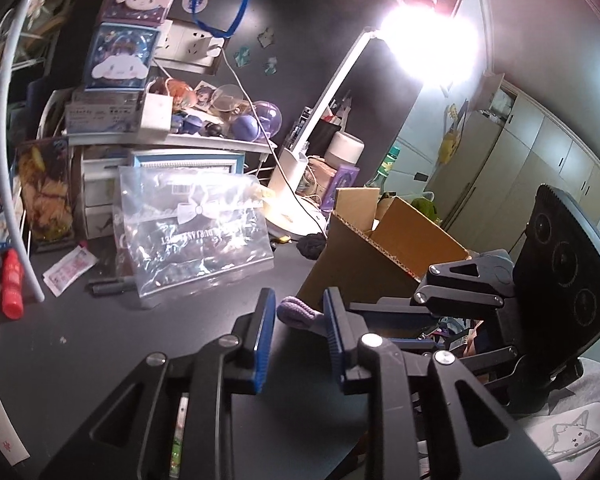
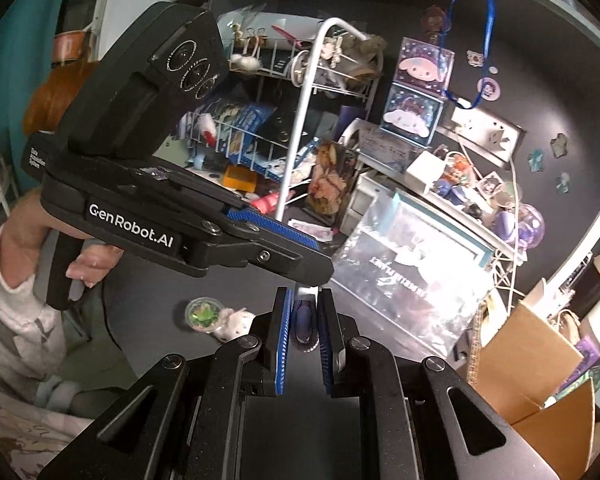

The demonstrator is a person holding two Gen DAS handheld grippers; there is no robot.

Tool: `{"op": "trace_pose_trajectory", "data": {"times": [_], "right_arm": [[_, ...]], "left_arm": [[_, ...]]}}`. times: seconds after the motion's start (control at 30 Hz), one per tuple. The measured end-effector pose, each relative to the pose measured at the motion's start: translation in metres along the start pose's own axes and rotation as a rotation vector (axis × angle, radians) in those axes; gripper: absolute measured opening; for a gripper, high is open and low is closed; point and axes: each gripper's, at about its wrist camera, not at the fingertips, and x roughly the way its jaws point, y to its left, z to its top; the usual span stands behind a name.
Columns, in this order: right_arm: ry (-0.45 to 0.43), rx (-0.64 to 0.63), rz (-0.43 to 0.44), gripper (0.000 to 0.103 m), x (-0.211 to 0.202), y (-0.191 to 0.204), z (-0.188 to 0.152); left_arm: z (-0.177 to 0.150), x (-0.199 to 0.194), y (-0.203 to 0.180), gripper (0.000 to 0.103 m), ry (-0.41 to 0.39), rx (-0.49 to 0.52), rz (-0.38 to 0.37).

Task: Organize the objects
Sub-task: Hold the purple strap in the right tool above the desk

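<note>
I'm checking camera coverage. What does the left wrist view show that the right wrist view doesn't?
Only left wrist: lamp glare and the wardrobe.
Only right wrist: wire rack, green cup, a hand, and the right tongs gripping a dark thing.
Both: clear bag, box, wall socket.

"GenRobot.AI" is printed on the left tongs' [image 2: 308,256] body.
</note>
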Motion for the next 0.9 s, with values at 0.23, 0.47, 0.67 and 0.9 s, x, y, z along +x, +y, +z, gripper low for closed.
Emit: {"op": "trace_pose_trajectory", "data": {"times": [0.23, 0.47, 0.67, 0.9], "right_arm": [[-0.002, 0.003, -0.008, 0.009, -0.005, -0.007, -0.001], [0.015, -0.002, 0.052, 0.009, 0.009, 0.009, 0.000], [0.125, 0.027, 0.178, 0.009, 0.056, 0.032, -0.014], [0.280, 0.096, 0.217, 0.009, 0.104, 0.029, -0.058]], "left_arm": [[0.004, 0.002, -0.006, 0.022, 0.004, 0.010, 0.001], [-0.010, -0.014, 0.016, 0.043, -0.001, -0.021, 0.094], [-0.037, -0.029, 0.048, 0.043, 0.017, -0.089, 0.164], [-0.059, -0.025, 0.066, 0.043, 0.060, -0.124, 0.159]]}}
